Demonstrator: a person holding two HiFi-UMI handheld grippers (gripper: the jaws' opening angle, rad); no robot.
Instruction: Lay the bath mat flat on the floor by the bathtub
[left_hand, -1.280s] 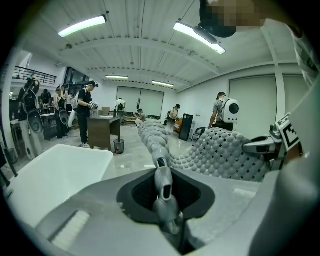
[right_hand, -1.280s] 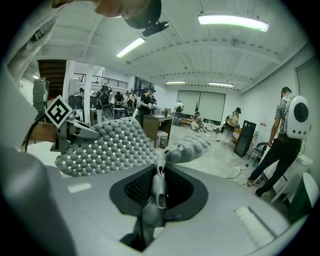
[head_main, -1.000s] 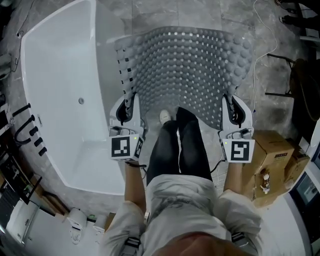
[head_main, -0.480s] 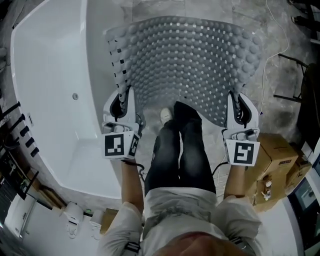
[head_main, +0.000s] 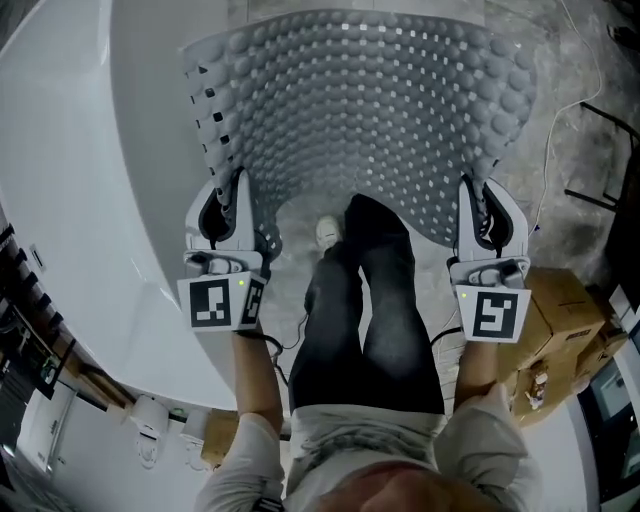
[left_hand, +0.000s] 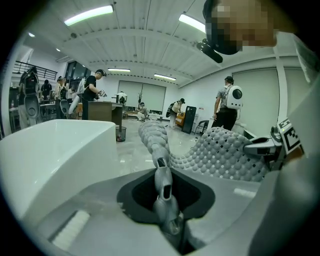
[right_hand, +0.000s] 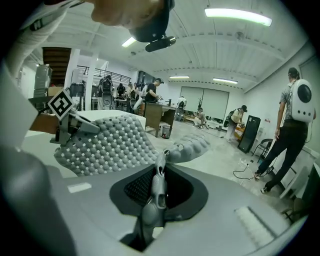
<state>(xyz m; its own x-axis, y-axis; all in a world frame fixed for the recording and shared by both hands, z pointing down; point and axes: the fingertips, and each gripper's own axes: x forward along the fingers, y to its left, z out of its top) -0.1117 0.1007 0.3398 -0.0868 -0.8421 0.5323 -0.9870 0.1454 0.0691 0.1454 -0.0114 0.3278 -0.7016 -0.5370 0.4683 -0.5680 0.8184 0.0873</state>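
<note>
A grey bubbled bath mat (head_main: 370, 110) with many small holes hangs stretched in the air between my two grippers, sagging in the middle, above the marble floor (head_main: 300, 215) beside the white bathtub (head_main: 90, 170). My left gripper (head_main: 238, 195) is shut on the mat's near left corner (left_hand: 161, 165). My right gripper (head_main: 470, 200) is shut on the near right corner (right_hand: 160, 172). In the left gripper view the mat's edge (left_hand: 150, 137) runs away from the jaws. In the right gripper view the mat (right_hand: 110, 140) spreads left toward the other gripper.
A person's dark-trousered legs (head_main: 365, 300) and a white shoe (head_main: 328, 233) stand under the mat's near edge. Cardboard boxes (head_main: 560, 310) sit to the right. A cable (head_main: 560, 120) lies on the floor at right. Several people (right_hand: 295, 130) stand in the hall beyond.
Both grippers have spread a little further apart and shifted forward with the mat, which now looks larger and higher in the head view. The grip on both corners is unchanged.
</note>
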